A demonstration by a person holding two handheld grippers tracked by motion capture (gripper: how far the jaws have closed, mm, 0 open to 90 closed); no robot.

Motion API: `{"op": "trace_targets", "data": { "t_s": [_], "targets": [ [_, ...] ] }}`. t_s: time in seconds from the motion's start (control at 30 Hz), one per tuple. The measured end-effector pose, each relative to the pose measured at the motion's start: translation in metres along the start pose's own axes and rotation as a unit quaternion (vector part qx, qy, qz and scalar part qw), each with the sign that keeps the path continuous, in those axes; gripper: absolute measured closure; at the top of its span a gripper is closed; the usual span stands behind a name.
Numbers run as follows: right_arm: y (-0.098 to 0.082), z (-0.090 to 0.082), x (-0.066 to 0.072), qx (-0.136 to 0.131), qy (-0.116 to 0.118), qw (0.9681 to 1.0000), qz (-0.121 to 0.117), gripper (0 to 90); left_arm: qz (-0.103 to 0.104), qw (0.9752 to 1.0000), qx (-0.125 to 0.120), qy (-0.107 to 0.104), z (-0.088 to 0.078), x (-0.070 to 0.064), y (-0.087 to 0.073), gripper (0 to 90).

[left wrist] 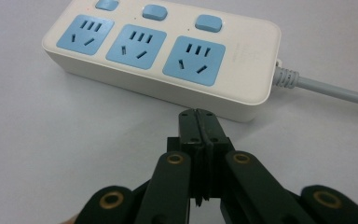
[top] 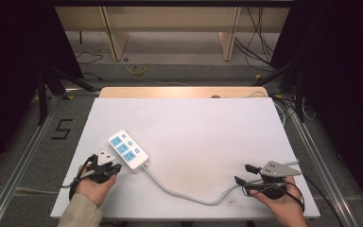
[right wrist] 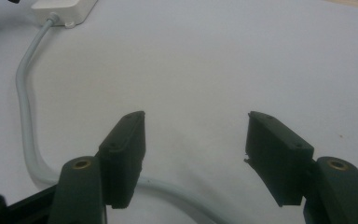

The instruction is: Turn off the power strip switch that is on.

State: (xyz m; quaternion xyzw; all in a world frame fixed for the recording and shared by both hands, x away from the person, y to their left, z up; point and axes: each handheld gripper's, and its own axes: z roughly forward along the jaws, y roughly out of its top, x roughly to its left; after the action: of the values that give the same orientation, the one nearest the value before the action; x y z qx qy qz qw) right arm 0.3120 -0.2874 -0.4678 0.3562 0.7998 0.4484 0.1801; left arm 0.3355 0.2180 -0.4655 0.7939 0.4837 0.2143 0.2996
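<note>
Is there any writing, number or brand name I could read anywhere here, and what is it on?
"5": a black figure marked on the grey floor left of the table.
Power strip: faint embossed marks on its white top beside the right-hand socket, too faint to read.
No other text shows.

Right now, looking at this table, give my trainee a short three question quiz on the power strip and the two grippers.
1. True or false: the left gripper has its fingers shut with nothing between them.
2. How many blue sockets does the power strip have?
A. two
B. three
C. four
3. What passes under the open right gripper on the white table?

Key:
1. True.
2. B.
3. The power strip's grey cable.
</note>
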Motion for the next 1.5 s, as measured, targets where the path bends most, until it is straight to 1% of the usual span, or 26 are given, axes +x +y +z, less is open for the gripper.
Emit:
{"op": "trace_targets", "data": {
  "t_s": [0.03, 0.2, 0.57, 0.87, 0.93, 0.97, 1.17, 1.5],
  "targets": [
    [0.000, 0.000, 0.000, 0.000, 0.000, 1.0000, 0.000, 38.8, -0.006, 1.0000, 0.001, 0.000, 0.000, 0.001, 0.001, 89.8],
    [0.000, 0.000, 0.001, 0.001, 0.001, 1.0000, 0.001, 38.8, -0.015, 0.9999, 0.000, -0.003, -0.001, 0.004, 0.004, 89.8],
    [0.000, 0.000, 0.001, 0.000, 0.001, 1.0000, 0.001, 38.8, -0.030, 0.9995, -0.004, -0.004, -0.002, 0.008, 0.008, 89.8],
    [0.000, 0.001, 0.001, 0.001, -0.001, 1.0000, 0.000, 38.8, -0.037, 0.9993, -0.006, -0.001, -0.002, 0.010, 0.013, 89.8],
    [0.000, 0.001, 0.001, 0.001, -0.001, 1.0000, 0.000, 38.8, -0.036, 0.9994, -0.005, 0.000, -0.002, 0.011, 0.014, 89.8],
    [0.000, 0.001, 0.001, 0.001, -0.001, 1.0000, 0.000, 38.8, -0.039, 0.9992, -0.005, 0.000, -0.002, 0.011, 0.015, 89.8],
    [0.000, 0.001, 0.001, 0.001, -0.001, 1.0000, 0.000, 38.8, -0.043, 0.9991, -0.005, 0.000, -0.001, 0.013, 0.018, 89.8],
    [0.000, 0.001, 0.000, 0.000, -0.002, 1.0000, 0.000, 38.7, -0.046, 0.9989, -0.003, 0.002, 0.000, 0.015, 0.024, 89.8]
  ]
}}
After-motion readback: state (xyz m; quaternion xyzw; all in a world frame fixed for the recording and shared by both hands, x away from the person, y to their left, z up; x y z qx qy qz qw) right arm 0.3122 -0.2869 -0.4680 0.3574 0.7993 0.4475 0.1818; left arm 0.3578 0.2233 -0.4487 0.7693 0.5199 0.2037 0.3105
